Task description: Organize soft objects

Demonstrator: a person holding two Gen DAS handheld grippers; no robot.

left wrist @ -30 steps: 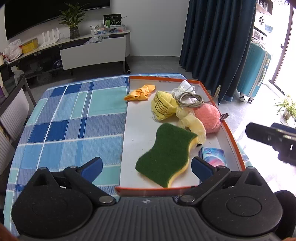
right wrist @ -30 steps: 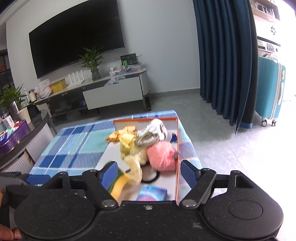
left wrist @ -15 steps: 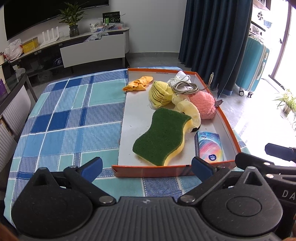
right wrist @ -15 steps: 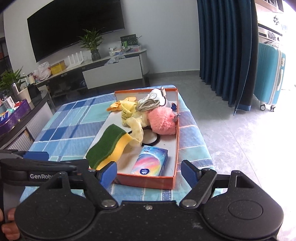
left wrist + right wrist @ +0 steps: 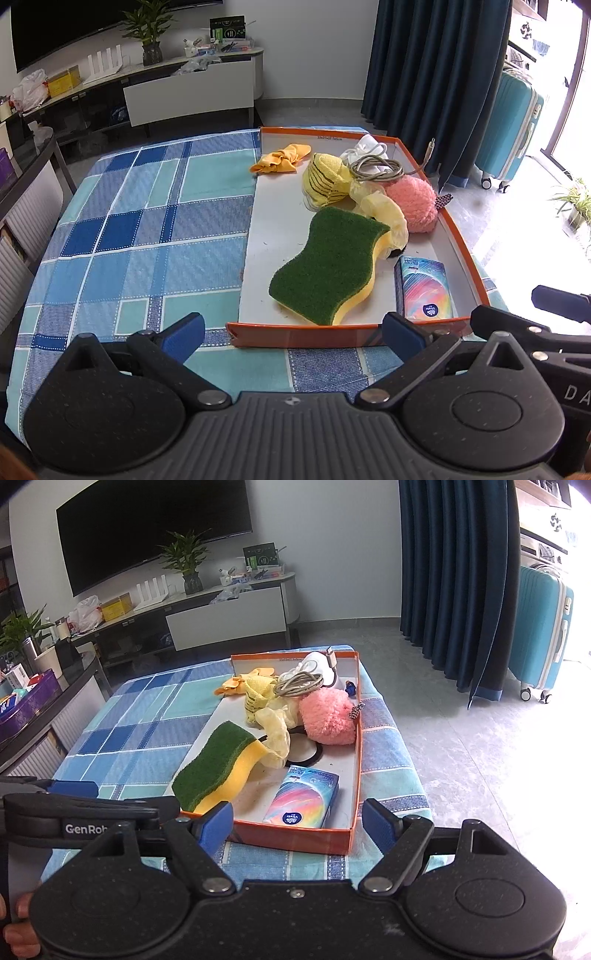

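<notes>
A checkered desk [image 5: 147, 236] is being shown mid-frame, orange tray [image 5: 460, 236] at right, TV [image 5: 155, 528] upper left. Both grippers [image 5: 293, 332] [image 5: 297, 821] are being held low, jaws apart, empty.

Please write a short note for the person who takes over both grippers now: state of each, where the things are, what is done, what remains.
Left gripper: jaws open, empty, short of the tray's near wall.
Right gripper: jaws open, empty, also in front of the tray.
All things lie in the orange-rimmed cardboard tray on the blue checked tablecloth: green-and-yellow scouring sponge, fluffy pink ball, yellow striped cloth, pale yellow scrunchie, orange scrunchie, grey coiled cable, rainbow tissue pack.
Done: nothing sorted out of the tray.
Left: the whole sorting.
</notes>
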